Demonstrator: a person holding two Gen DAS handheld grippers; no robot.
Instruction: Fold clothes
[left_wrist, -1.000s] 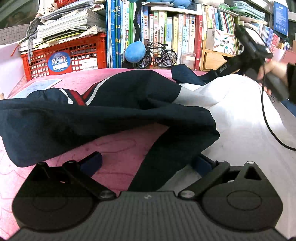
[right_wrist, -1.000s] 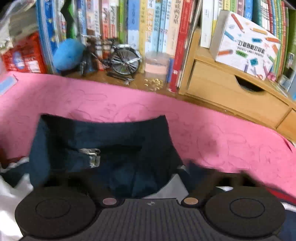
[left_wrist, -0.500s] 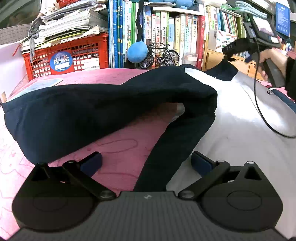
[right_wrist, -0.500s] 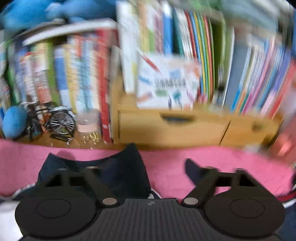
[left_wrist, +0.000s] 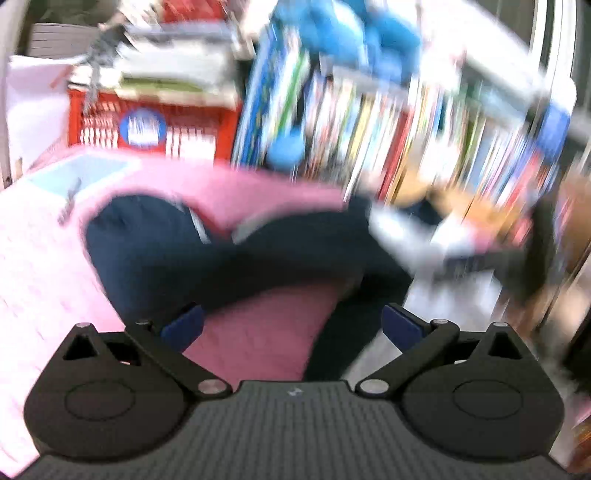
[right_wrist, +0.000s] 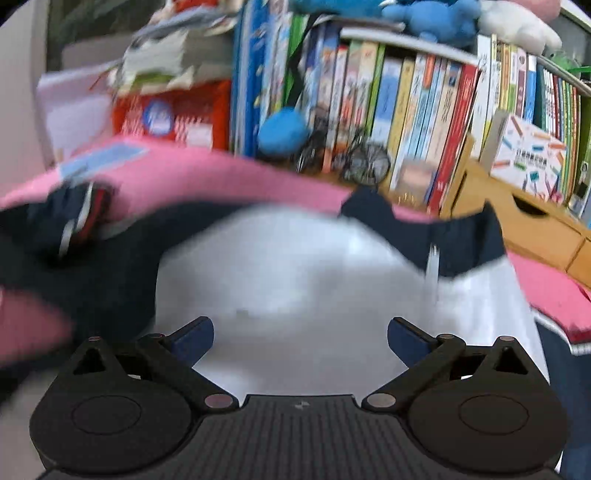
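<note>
Jacket ahead of parted jaws

A pink patterned cover carries a navy-and-white jacket and a blue paper.

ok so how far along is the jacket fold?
Early. Done: the jacket lies on the pink cover, white body spread flat, collar toward the books. In hand: nothing; the left tongs and right tongs are both open and empty. Left: the dark sleeve is bunched, no fold visible.
</note>
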